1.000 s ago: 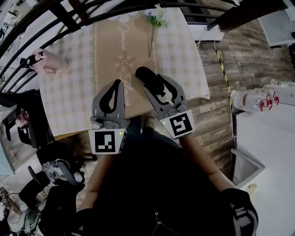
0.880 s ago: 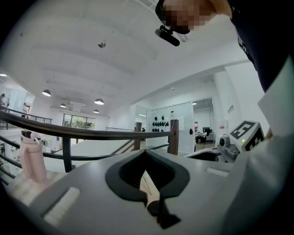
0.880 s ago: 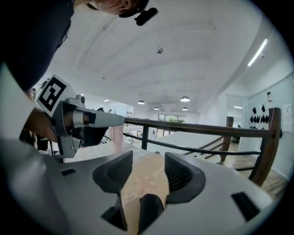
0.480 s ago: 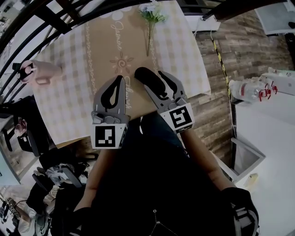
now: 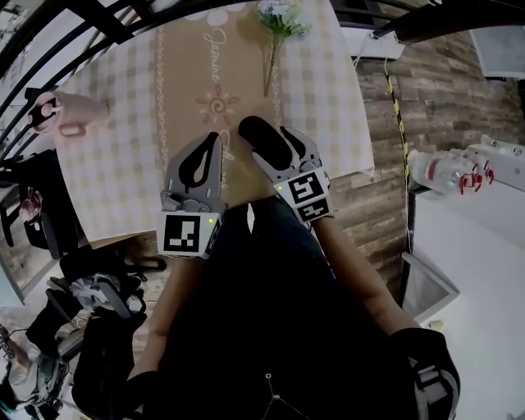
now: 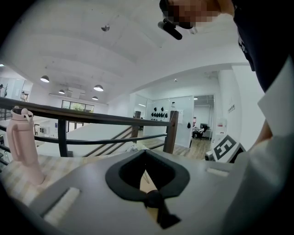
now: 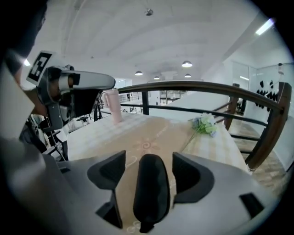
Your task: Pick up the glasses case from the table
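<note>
The black oval glasses case [image 5: 256, 133] [image 7: 151, 190] lies lengthwise between the jaws of my right gripper [image 5: 275, 148] [image 7: 149, 160], low over the beige runner of the table [image 5: 123, 172]. Those jaws are opening: in the right gripper view a strip of runner shows on each side of the case, so the pads do not press on it. Whether the case rests on the cloth I cannot tell. My left gripper [image 5: 215, 138] [image 6: 146, 153] hovers just to the left of it, its jaws closed tip to tip with nothing between them.
A pink bottle [image 5: 70, 111] [image 7: 115, 108] stands on the checked cloth at far left. A flower sprig [image 5: 279, 20] [image 7: 204, 124] lies at the table's far end. A dark railing [image 7: 197, 87] runs behind the table. Wooden floor [image 5: 385, 123] borders its right edge.
The right gripper has tipped downward toward the runner and its jaws have spread away from the case. The left gripper has sunk a little beside it.
</note>
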